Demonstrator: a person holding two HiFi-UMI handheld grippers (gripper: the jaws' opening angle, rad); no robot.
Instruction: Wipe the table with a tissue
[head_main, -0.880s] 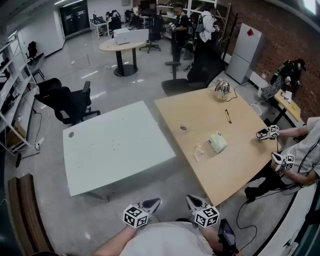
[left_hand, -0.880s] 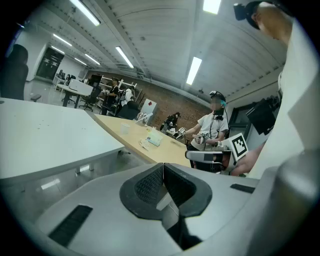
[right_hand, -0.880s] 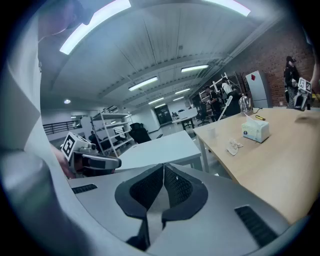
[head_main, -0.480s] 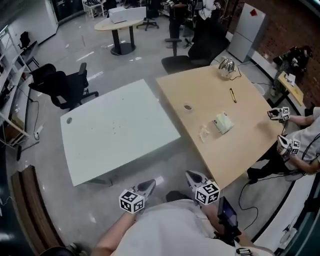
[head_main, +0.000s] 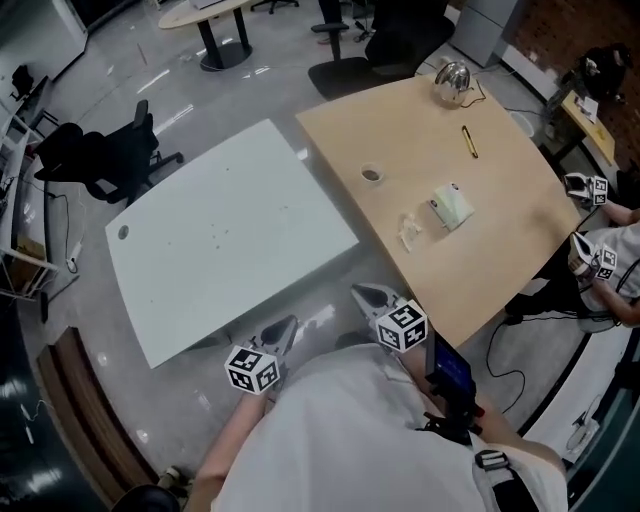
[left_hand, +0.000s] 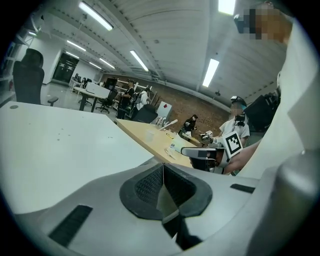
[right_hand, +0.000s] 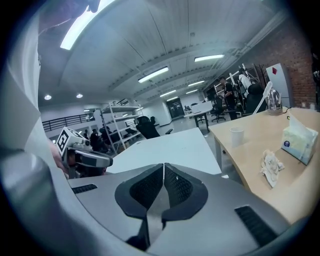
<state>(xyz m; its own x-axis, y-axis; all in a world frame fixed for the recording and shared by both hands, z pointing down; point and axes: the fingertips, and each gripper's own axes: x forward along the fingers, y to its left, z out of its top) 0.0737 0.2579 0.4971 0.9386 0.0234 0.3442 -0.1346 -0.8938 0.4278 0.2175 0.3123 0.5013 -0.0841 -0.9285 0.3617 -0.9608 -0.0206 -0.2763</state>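
**Loose tissue lies on the wooden table, both grippers shut and empty**

The crumpled tissue lies on the wooden table, towards its near edge and just left of the tissue pack. It looks light, soft and limp. It should squash flat under the pads, may tear if dragged hard, and could slide rather than stay pressed. A pinch on the raised bunch at its middle would likely catch enough layers to hold, whereas a loose corner would probably slip out.

The pack is a soft packet with a tuft of white paper at its top, so more sheets seem to be inside. Farther away and to the left stands a small cup; whether it holds anything cannot be told. A pen lies beyond, and a metal kettle stands at the far edge, its contents hidden. A white table stands to the left.

The left gripper and right gripper hang close to the person's body, well apart from the tissue, each with its jaws pressed together on nothing
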